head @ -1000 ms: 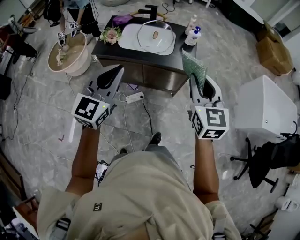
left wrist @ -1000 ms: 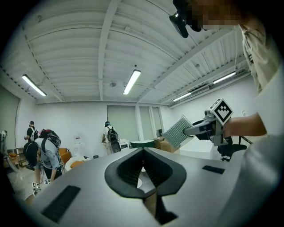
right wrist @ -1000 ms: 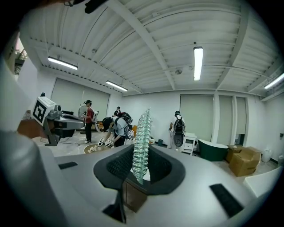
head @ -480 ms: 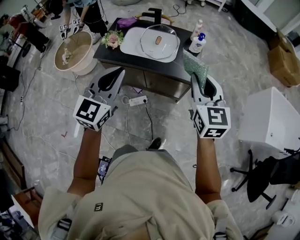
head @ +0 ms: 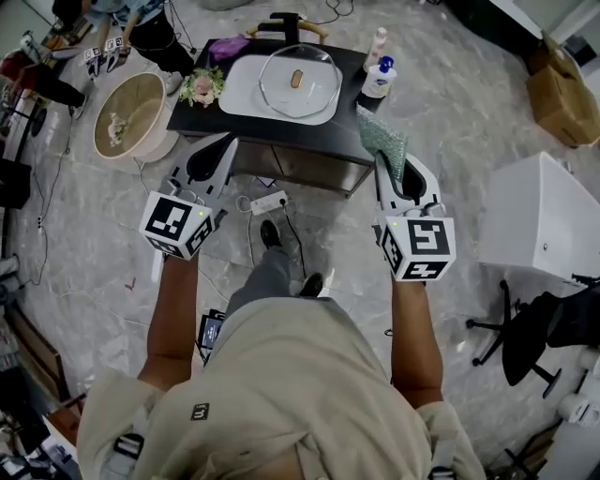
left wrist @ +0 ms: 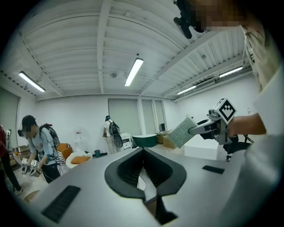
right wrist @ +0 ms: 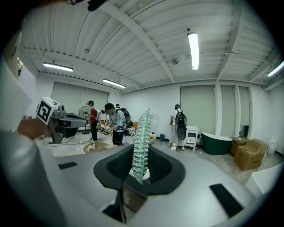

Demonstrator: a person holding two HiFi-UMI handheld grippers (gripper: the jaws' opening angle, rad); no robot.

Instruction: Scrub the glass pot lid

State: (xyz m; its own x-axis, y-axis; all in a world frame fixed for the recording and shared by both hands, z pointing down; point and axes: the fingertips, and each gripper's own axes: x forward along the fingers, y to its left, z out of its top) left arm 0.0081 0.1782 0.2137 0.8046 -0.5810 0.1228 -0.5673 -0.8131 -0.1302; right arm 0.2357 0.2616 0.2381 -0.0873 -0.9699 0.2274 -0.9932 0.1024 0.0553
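Note:
The glass pot lid (head: 298,80) with a wooden knob rests in a white sink basin (head: 240,94) on a dark cabinet (head: 281,141), well ahead of both grippers. My left gripper (head: 226,146) is held in the air short of the cabinet's front; its jaws (left wrist: 143,151) are shut with nothing between them. My right gripper (head: 383,163) is shut on a green scrub sponge (head: 382,141), which stands upright between the jaws (right wrist: 140,142). The left gripper view also shows the sponge (left wrist: 181,131), off to the right.
Two soap bottles (head: 380,77) stand at the cabinet's right end, flowers (head: 201,86) at its left, and a black faucet (head: 286,21) behind the basin. On the floor are a round beige tub (head: 129,114), a power strip (head: 268,200), a white cabinet (head: 536,220) and an office chair (head: 530,330). People stand at top left.
The person has stepped, with one foot now forward, and the cabinet has shifted left in the head view. Both grippers keep their pose; the sponge stays held.

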